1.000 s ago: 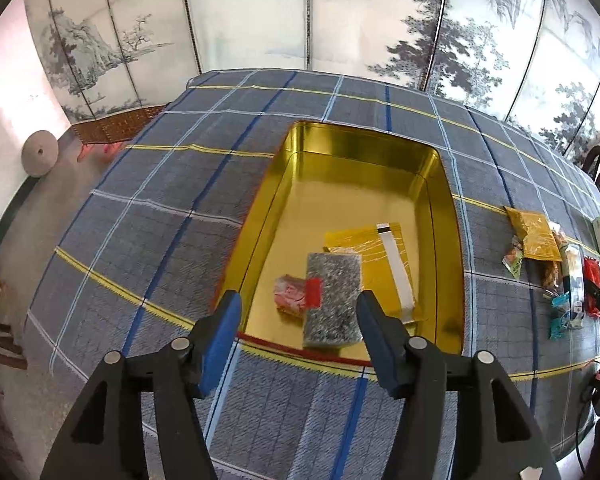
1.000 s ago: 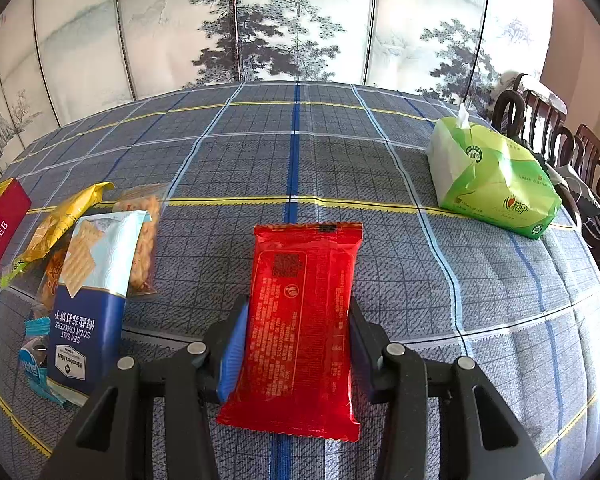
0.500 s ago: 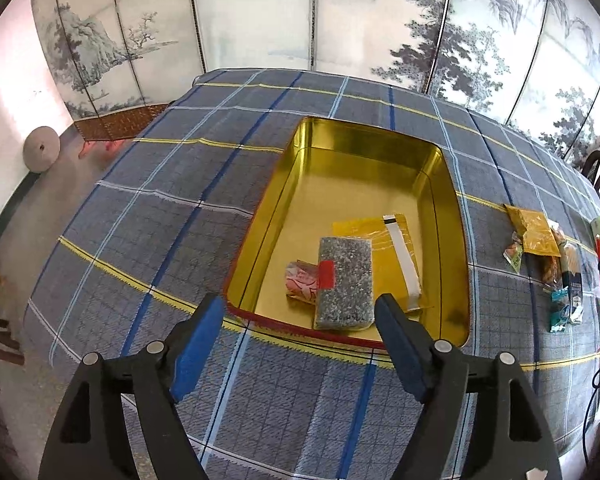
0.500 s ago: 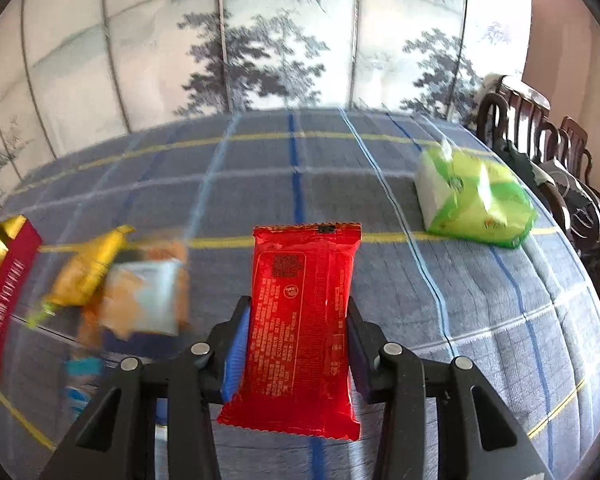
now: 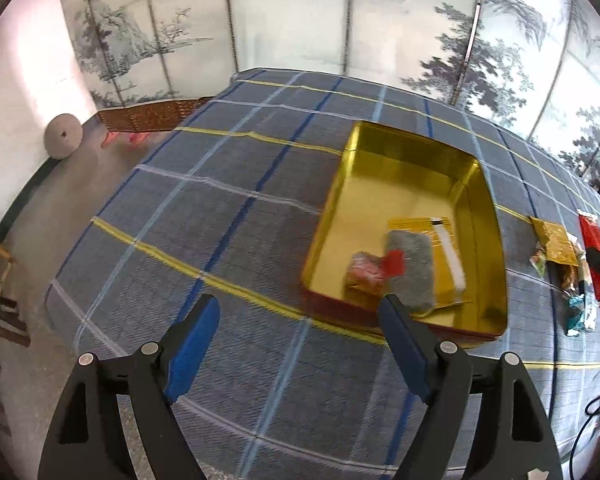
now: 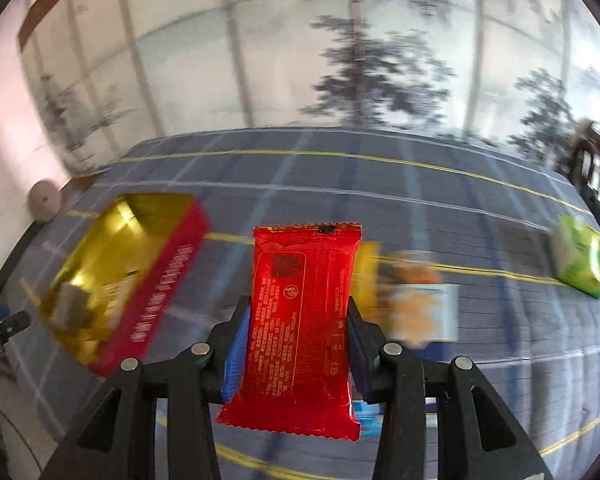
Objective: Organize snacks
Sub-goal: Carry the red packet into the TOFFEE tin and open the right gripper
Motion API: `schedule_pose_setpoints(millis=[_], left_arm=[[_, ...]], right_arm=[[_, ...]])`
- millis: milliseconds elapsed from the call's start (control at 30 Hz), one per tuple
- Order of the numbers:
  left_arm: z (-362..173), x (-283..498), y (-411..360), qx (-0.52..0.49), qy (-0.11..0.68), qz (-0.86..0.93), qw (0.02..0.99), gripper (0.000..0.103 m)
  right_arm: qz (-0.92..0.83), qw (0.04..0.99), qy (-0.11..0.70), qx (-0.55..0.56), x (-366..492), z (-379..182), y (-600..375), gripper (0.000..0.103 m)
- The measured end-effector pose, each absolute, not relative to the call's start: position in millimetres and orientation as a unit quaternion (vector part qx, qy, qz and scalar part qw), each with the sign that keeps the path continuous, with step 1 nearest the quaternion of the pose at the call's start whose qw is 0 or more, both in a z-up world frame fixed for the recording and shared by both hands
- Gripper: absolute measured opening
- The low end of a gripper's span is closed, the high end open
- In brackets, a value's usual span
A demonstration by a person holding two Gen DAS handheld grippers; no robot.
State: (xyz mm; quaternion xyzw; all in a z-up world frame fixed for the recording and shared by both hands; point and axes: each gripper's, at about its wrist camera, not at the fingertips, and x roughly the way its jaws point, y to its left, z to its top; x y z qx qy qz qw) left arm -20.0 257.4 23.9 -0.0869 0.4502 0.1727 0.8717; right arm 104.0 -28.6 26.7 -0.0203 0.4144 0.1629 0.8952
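The right hand-held gripper (image 6: 296, 334) is pinching a red snack packet (image 6: 298, 320) between its blue pads, the packet standing upright above the jaws and clear of the surface (image 6: 400, 184), which wears a blue plaid cloth. To the left of the packet in this view, blurred, lies an open gold tin (image 6: 112, 264) with a red outer wall. To its right lie more loose snacks (image 6: 416, 300), too smeared to tell apart, and further right a green pack (image 6: 584, 264).

The left hand-held gripper (image 5: 300, 328) has its jaws opening, spread wide with nothing between them, over bare cloth just before the tin's near left corner. In the left wrist view the gold tin (image 5: 496, 256) sits beyond and to the right of the jaws. Inside it, at the near end, lie a grey speckled packet (image 5: 414, 264), a small pinkish wrapped snack (image 5: 364, 276) touching its left side, and a yellow packet with a white strip (image 5: 448, 248) partly under the grey one. The far half of the tin is bare gold.
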Motion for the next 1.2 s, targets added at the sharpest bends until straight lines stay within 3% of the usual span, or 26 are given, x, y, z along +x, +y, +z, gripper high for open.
schedule_pose_setpoints(millis=[467, 1200], left_arm=[[11.2, -53.6, 305.6, -0.119, 0.456, 0.216, 0.855, 0.079], [4.2, -69.4, 333.8, -0.136, 0.465, 0.242, 0.84, 0.079]], right_arm=[[0.252, 0.865, 0.428, -0.078, 85.2, 16.6, 97.4, 0.043], [0.271, 0.841, 0.454, -0.115, 91.5, -14.9, 160.5, 0.043]])
